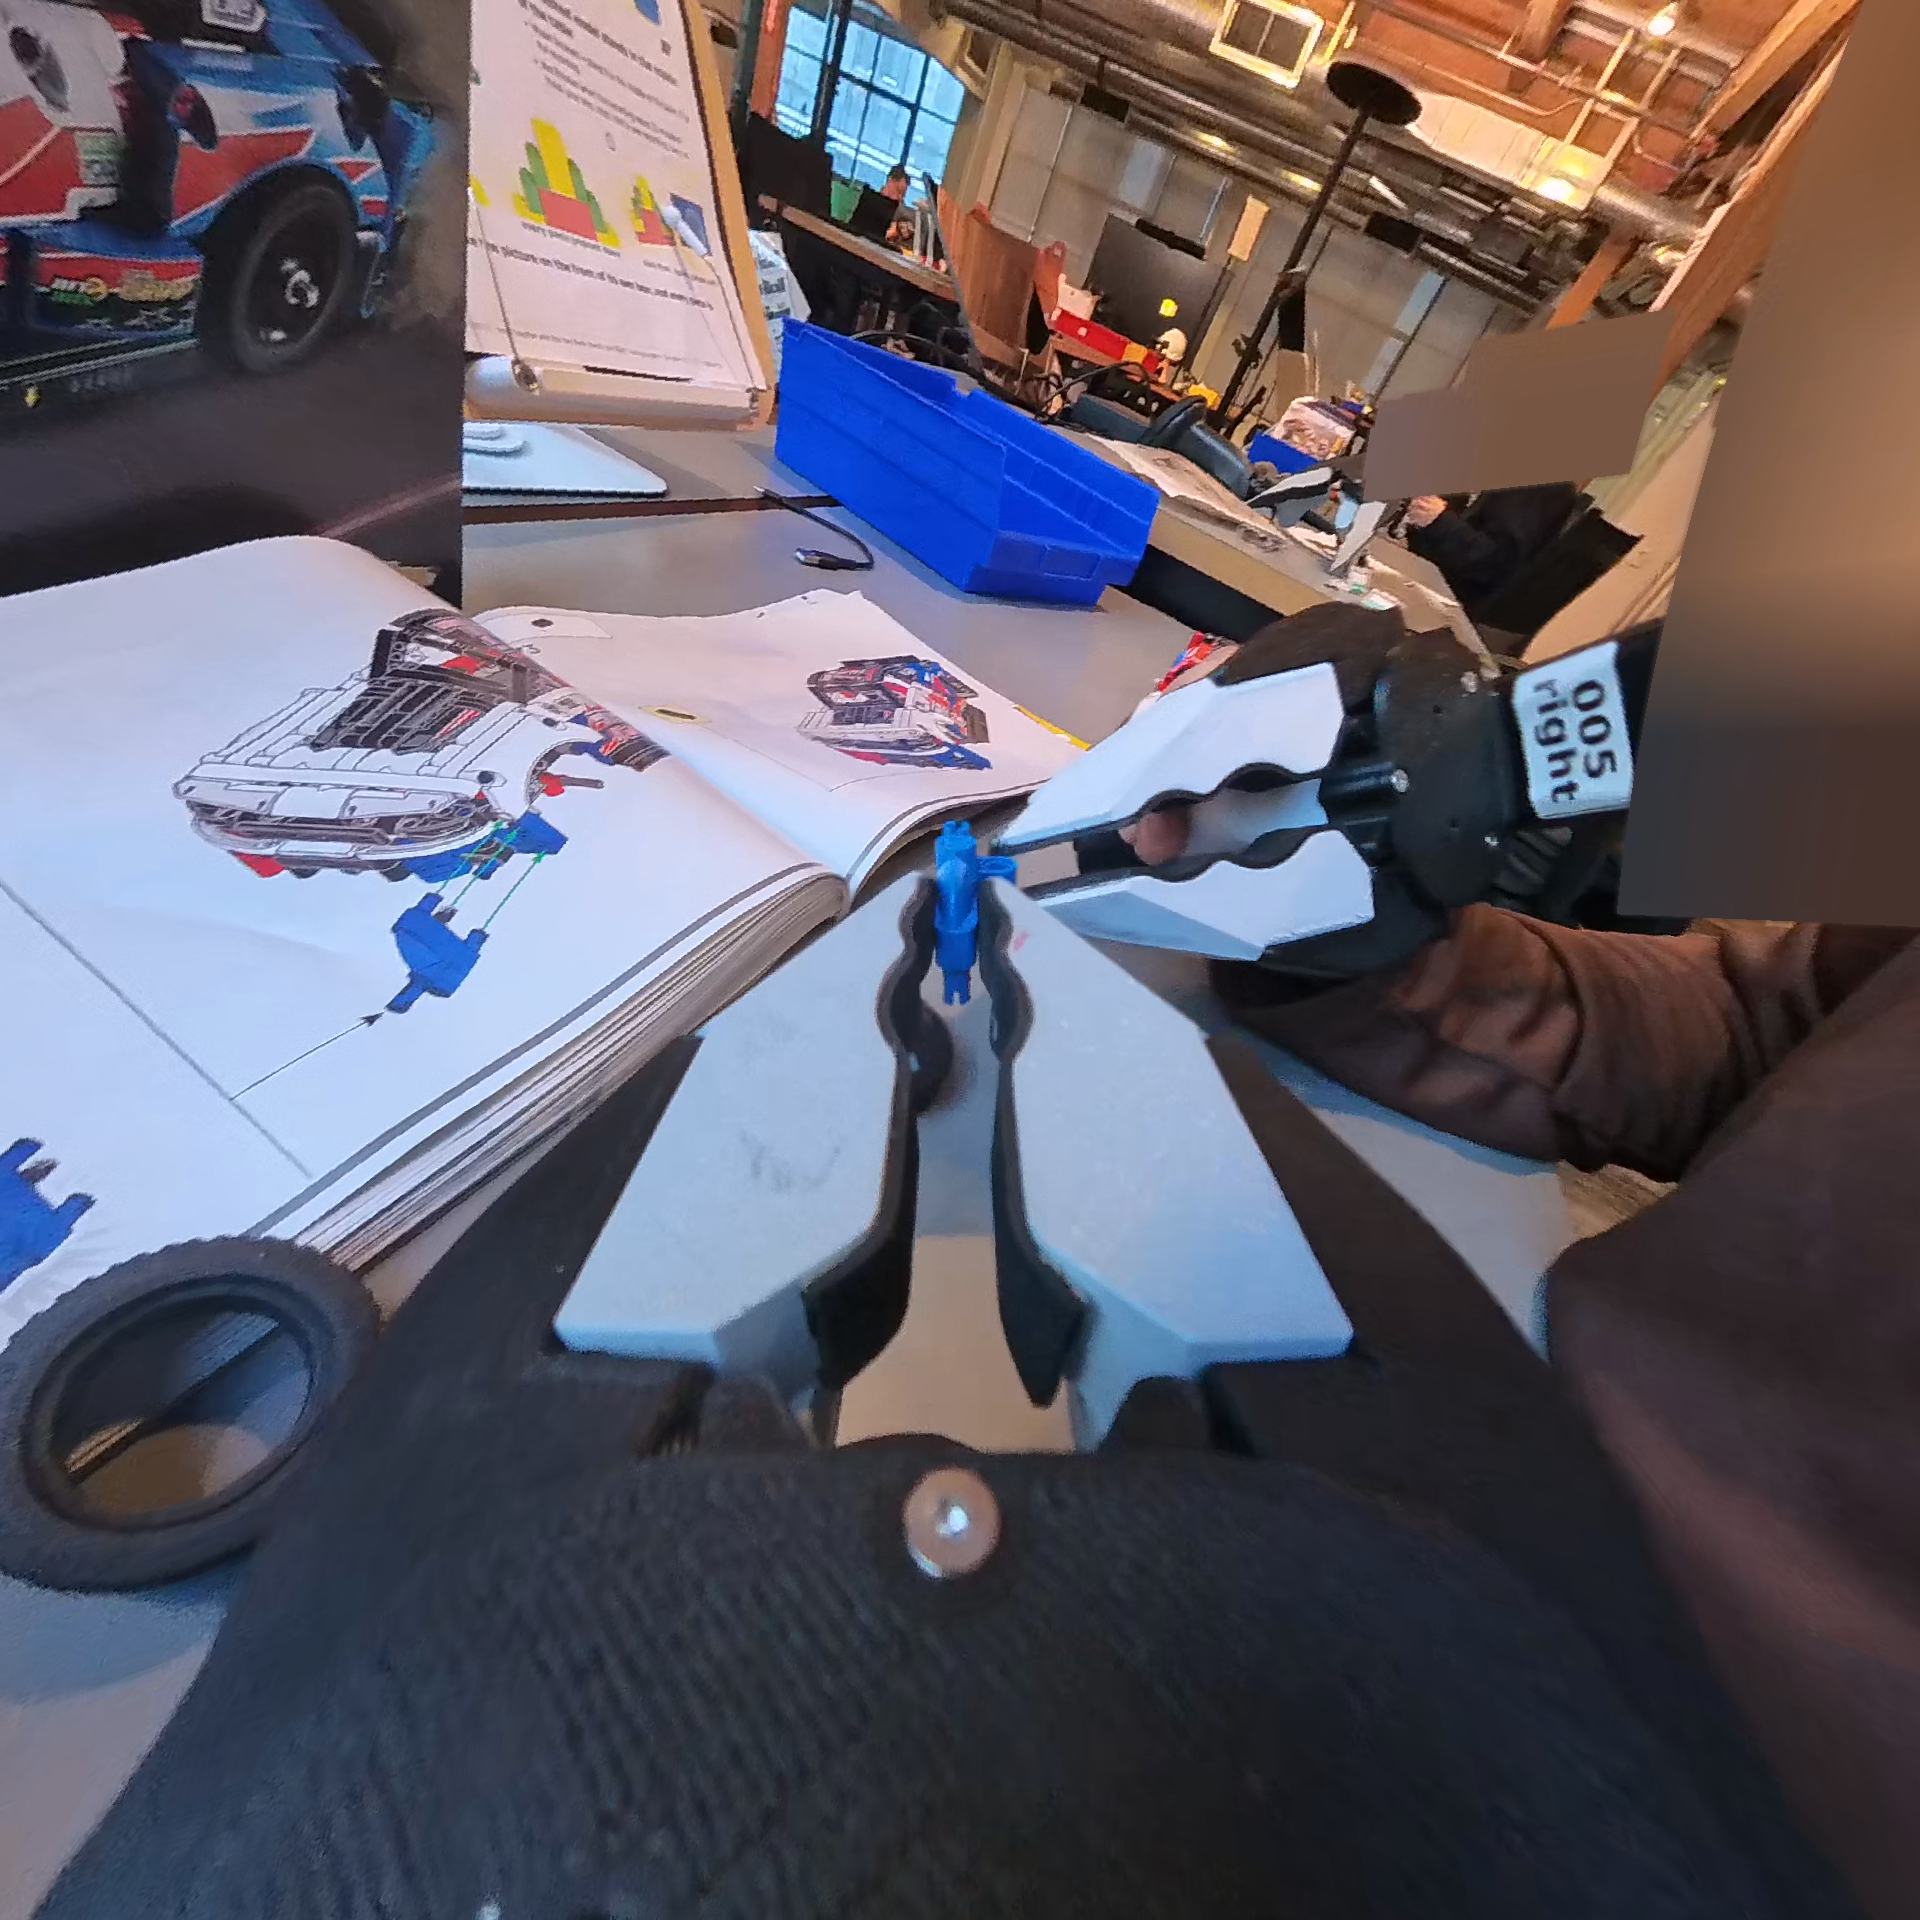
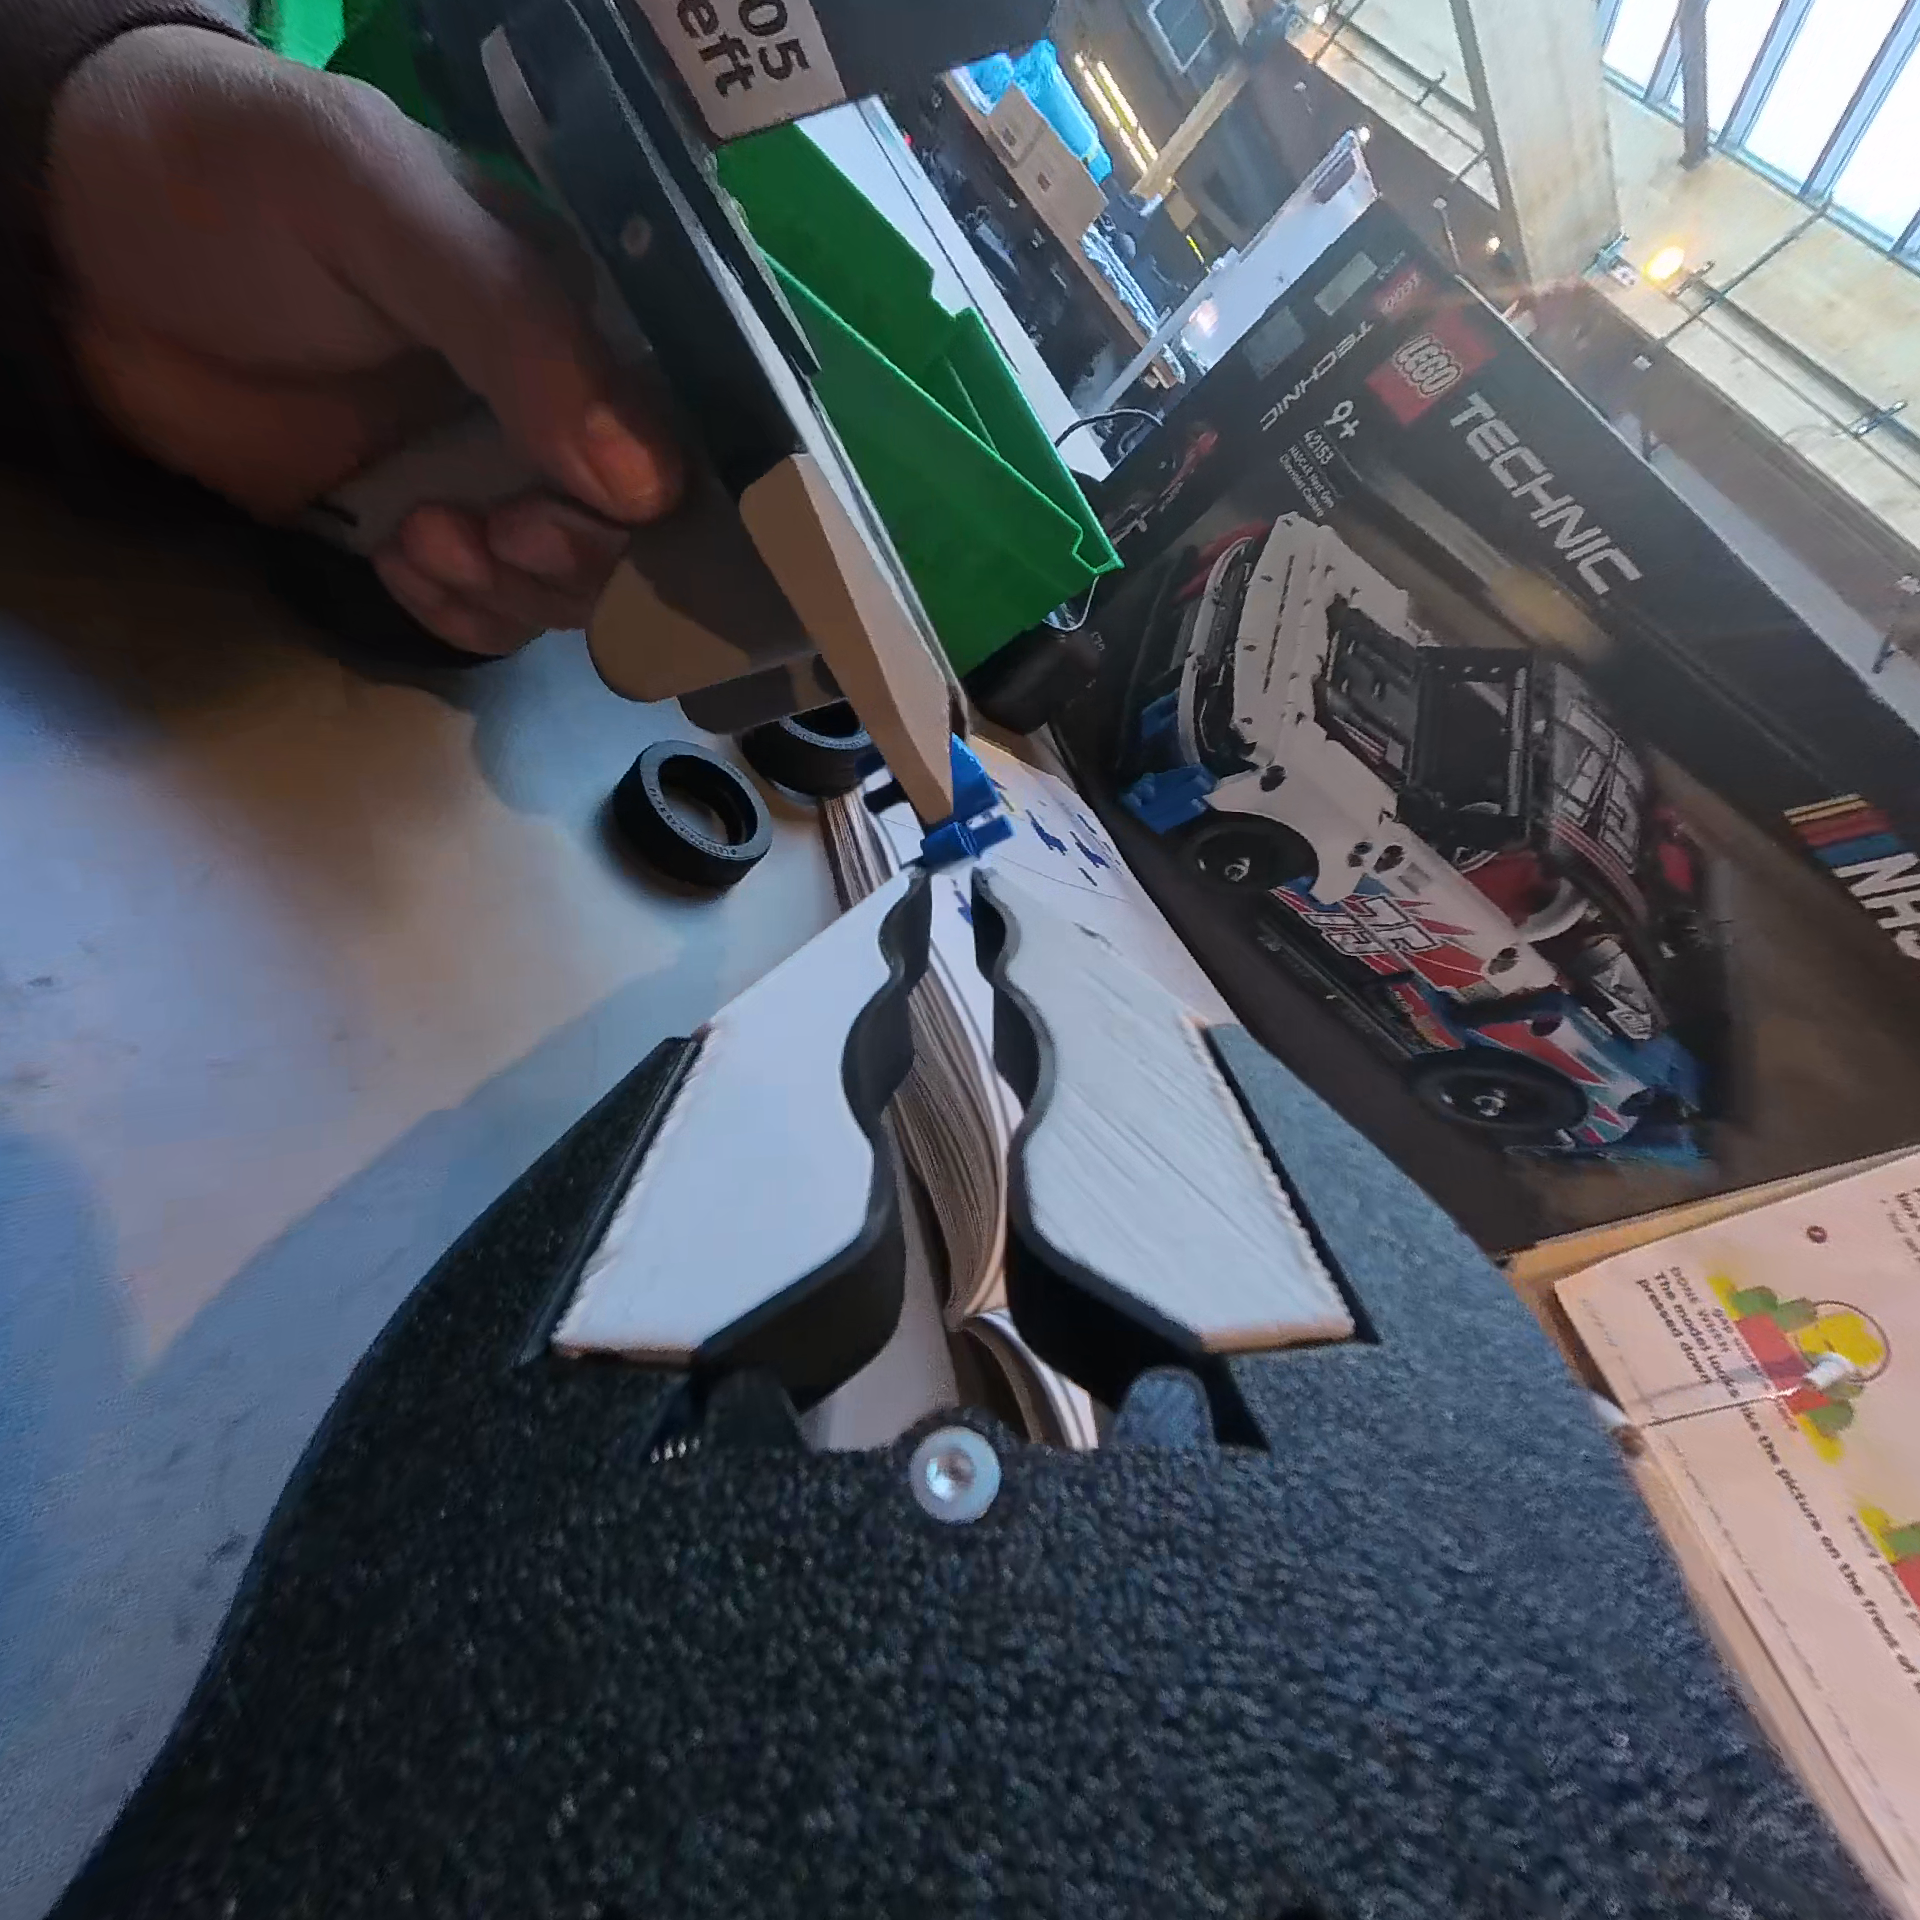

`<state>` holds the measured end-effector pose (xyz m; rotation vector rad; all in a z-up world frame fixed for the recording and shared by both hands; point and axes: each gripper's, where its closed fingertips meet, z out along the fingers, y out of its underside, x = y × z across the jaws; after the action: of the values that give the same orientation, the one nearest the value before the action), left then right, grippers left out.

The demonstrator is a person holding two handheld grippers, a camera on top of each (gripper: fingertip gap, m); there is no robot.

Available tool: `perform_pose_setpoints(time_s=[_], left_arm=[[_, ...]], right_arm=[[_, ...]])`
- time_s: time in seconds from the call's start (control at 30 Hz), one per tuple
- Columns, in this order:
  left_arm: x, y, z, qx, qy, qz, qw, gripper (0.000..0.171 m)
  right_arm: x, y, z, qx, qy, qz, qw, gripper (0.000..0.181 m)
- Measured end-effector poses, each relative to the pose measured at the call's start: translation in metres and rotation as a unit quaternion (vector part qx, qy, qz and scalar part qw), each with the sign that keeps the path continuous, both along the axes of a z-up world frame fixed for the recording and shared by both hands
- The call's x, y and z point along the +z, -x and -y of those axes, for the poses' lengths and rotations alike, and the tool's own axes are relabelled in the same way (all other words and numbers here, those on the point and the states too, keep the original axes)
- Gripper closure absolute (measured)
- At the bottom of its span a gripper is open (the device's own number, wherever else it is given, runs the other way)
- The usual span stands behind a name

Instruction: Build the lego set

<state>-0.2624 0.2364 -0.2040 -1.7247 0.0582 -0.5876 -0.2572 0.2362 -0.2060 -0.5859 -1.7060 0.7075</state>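
Note:
My left gripper (image 1: 954,896) is shut on a small blue lego piece (image 1: 954,930) and holds it upright above the open instruction booklet (image 1: 416,831). In the right wrist view the left gripper (image 2: 940,795) comes down from the upper left with the blue piece (image 2: 968,826) at its tip. My right gripper (image 2: 951,885) is open by a narrow gap, its tips right at the piece. In the left wrist view the right gripper (image 1: 1023,864) comes in from the right, and its tips straddle a side stub of the piece.
A black tyre (image 1: 166,1413) lies by the booklet's near corner; two tyres (image 2: 691,816) show on the grey table. The lego box (image 2: 1455,779) stands behind the booklet. A blue bin (image 1: 966,478), a green bin (image 2: 914,416) and a sheet on a stand (image 1: 603,208) are farther off. The tips of both grippers are at nearly the same place.

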Motion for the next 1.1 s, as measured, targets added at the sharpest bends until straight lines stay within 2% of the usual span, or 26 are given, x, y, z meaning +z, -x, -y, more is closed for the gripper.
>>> perform_pose_setpoints(time_s=[0.13,0.27,0.67,1.1], left_arm=[[-0.001,0.008,0.003,0.023,0.006,-0.012,1.000,0.167],[-0.005,0.013,0.006,0.045,0.017,-0.061,0.997,0.168],[-0.017,0.002,0.015,0.022,0.054,-0.085,0.995,0.167],[-0.028,-0.002,0.013,-0.001,0.085,-0.038,0.996,0.168]], right_arm=[[-0.002,0.001,-0.001,0.006,0.033,0.007,0.999,0.174],[0.000,0.001,-0.004,0.012,0.093,0.012,0.996,0.174],[0.003,0.001,-0.019,0.020,0.263,0.042,0.964,0.172],[-0.001,0.006,-0.025,0.019,0.296,0.066,0.953,0.164]])
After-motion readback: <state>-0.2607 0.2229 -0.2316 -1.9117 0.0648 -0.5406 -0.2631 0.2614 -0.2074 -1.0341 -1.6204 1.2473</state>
